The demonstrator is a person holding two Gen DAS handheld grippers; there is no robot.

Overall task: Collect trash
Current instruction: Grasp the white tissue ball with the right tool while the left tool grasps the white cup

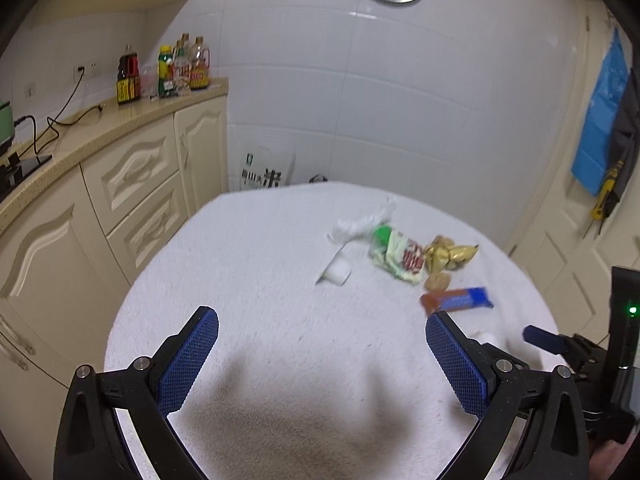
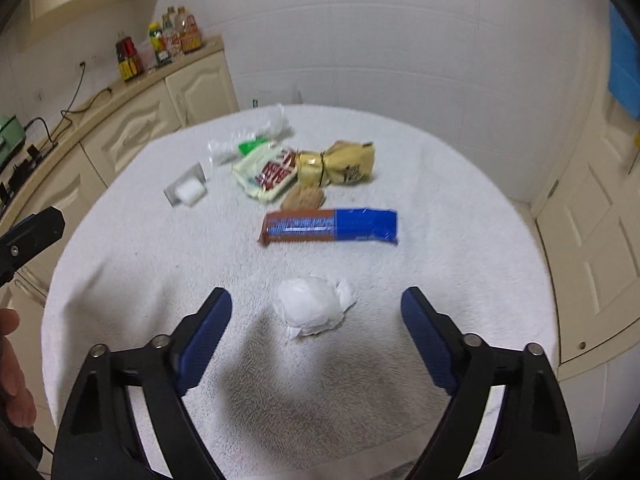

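Trash is scattered over the white towel-covered surface [image 2: 460, 216], all of it lying loose, nothing picked up. The right tongs [image 2: 316, 312] hang tilted down over the near part with the jaws spread wide, and a crumpled white tissue ball [image 2: 310, 306] sits on the towel between the two blue pads, touching neither as far as I can see. So nothing is gripped there.

Just past that tissue lies a brown and blue wrapper [image 2: 330, 226], stretched sideways. Beyond it there's a small tan crumpled bit [image 2: 304, 197], then a gold wrapper [image 2: 340, 164] beside a pale green and red packet [image 2: 266, 174]. Off to the left of those sits a small white block on clear plastic [image 2: 188, 190], and farthest out a clear crinkled plastic piece [image 2: 256, 134].

The left tongs [image 1: 322, 344] are spread wide too, over bare towel, holding nothing, with the whole pile ahead and to their right. Further out on the left, a kitchen counter [image 1: 120, 124] has some bottles [image 1: 168, 68] on it.
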